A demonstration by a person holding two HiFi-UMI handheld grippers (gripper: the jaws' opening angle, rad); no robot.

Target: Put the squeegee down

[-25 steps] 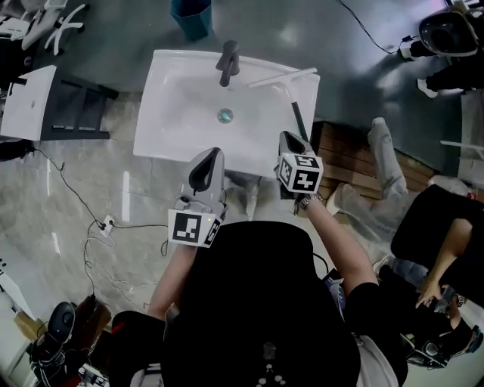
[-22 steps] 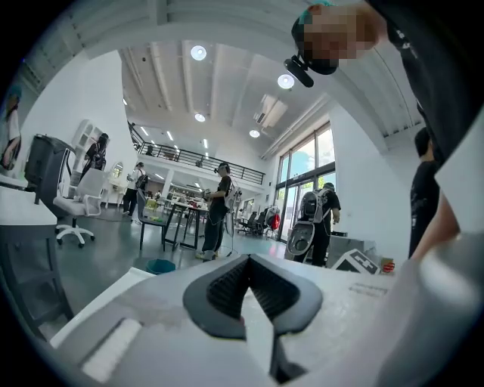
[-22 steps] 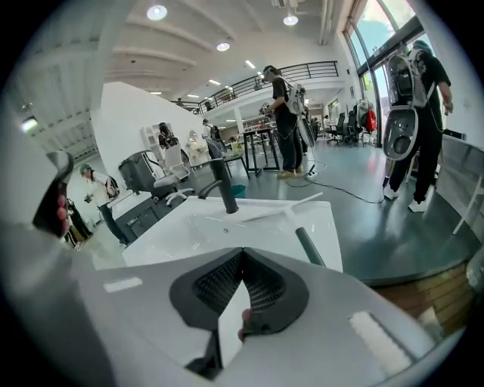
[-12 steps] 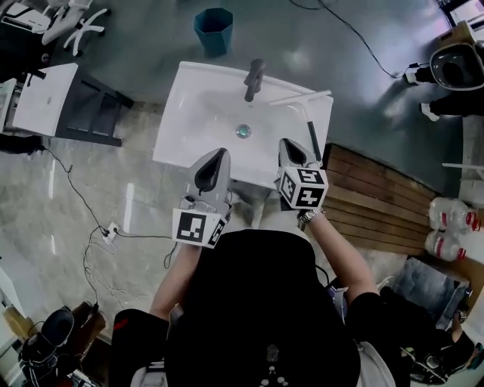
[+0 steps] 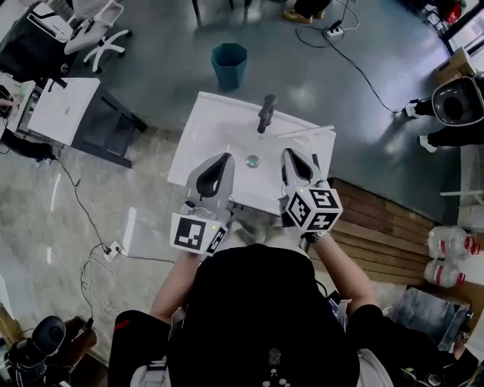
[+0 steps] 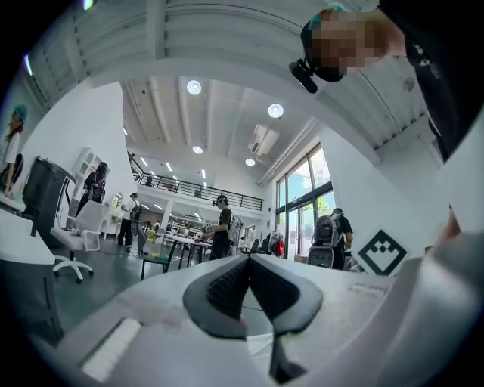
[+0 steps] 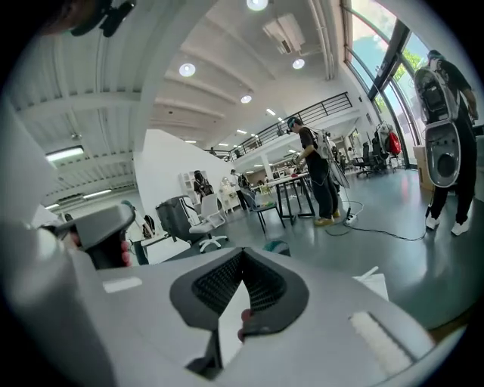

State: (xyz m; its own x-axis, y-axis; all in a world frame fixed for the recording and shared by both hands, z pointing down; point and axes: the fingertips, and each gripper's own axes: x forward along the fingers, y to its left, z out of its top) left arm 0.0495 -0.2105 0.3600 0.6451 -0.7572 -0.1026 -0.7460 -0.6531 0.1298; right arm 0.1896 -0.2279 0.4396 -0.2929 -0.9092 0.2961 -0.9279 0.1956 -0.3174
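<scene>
The squeegee (image 5: 306, 133) lies on the right rear rim of the white sink (image 5: 212, 128), its pale blade beside the dark faucet (image 5: 266, 112); its dark handle is mostly hidden behind my right gripper. Above the sink's front edge, on the right, my right gripper (image 5: 290, 153) is shut with nothing in it. My left gripper (image 5: 221, 157) hangs over the front middle of the basin, shut and empty as well. In the left gripper view the pads (image 6: 227, 286) meet at the tip. The right gripper view shows its pads (image 7: 219, 281) closed together too.
A teal bin (image 5: 229, 64) stands behind the sink. A white side table (image 5: 64, 109) and an office chair (image 5: 91, 23) are at the left. A wooden pallet (image 5: 378, 219) and water bottles (image 5: 450, 253) lie to the right. Cables run over the floor, and people stand far off.
Both grippers have risen away from the sink, the right one more, and the sink now looks smaller. The squeegee stays on the sink's right rim.
</scene>
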